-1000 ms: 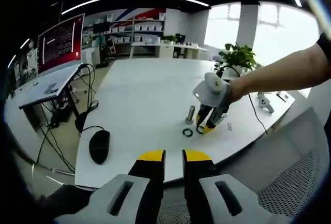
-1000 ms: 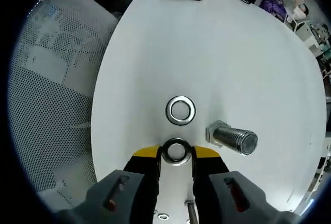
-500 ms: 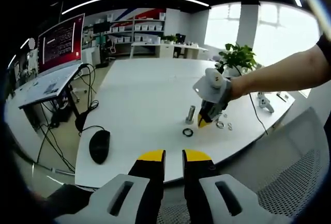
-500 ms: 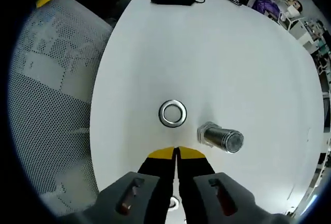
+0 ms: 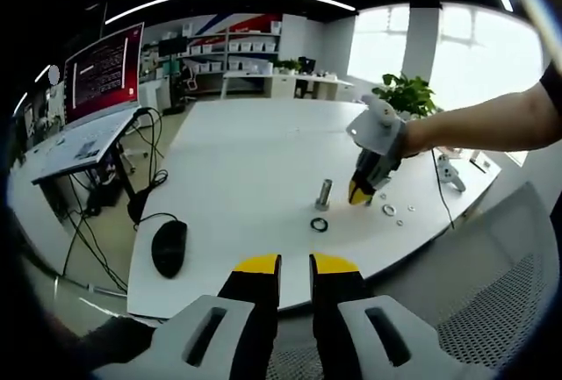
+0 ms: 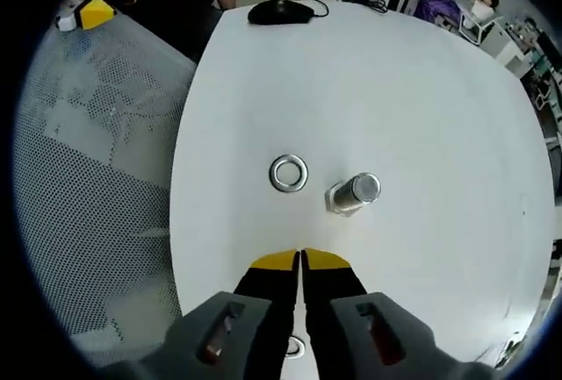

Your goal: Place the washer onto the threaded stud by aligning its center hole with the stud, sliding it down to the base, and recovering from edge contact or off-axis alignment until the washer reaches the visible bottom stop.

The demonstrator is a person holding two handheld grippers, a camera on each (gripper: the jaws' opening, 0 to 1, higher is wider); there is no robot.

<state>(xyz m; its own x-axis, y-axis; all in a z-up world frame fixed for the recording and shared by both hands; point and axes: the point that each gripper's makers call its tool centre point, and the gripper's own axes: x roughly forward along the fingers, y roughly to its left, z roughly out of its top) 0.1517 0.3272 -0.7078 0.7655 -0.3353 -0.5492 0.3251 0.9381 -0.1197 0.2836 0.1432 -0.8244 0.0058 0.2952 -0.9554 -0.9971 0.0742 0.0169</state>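
Observation:
A short threaded metal stud (image 6: 355,192) stands upright on the white table (image 6: 395,82). A steel washer (image 6: 289,173) lies flat just beside it. My right gripper (image 6: 300,259) hangs above the table short of both. Its yellow-tipped jaws are pressed together, and the washer they closed on is hidden between the pads. In the left gripper view the right gripper (image 5: 358,194) hovers to the right of the stud (image 5: 324,194), with the loose washer (image 5: 319,224) in front. My left gripper (image 5: 295,264) stays off the table's near edge, jaws a narrow gap apart, holding nothing.
A black mouse (image 5: 169,247) with its cable lies at the table's left end. Several small washers (image 5: 399,215) are scattered right of the stud. A potted plant (image 5: 404,95) stands at the far right. A mesh chair back (image 6: 97,178) borders the table edge.
The right gripper's jaws closed around the washer that lay between them, then rose off the table and drifted right of the stud. The left gripper has stayed still.

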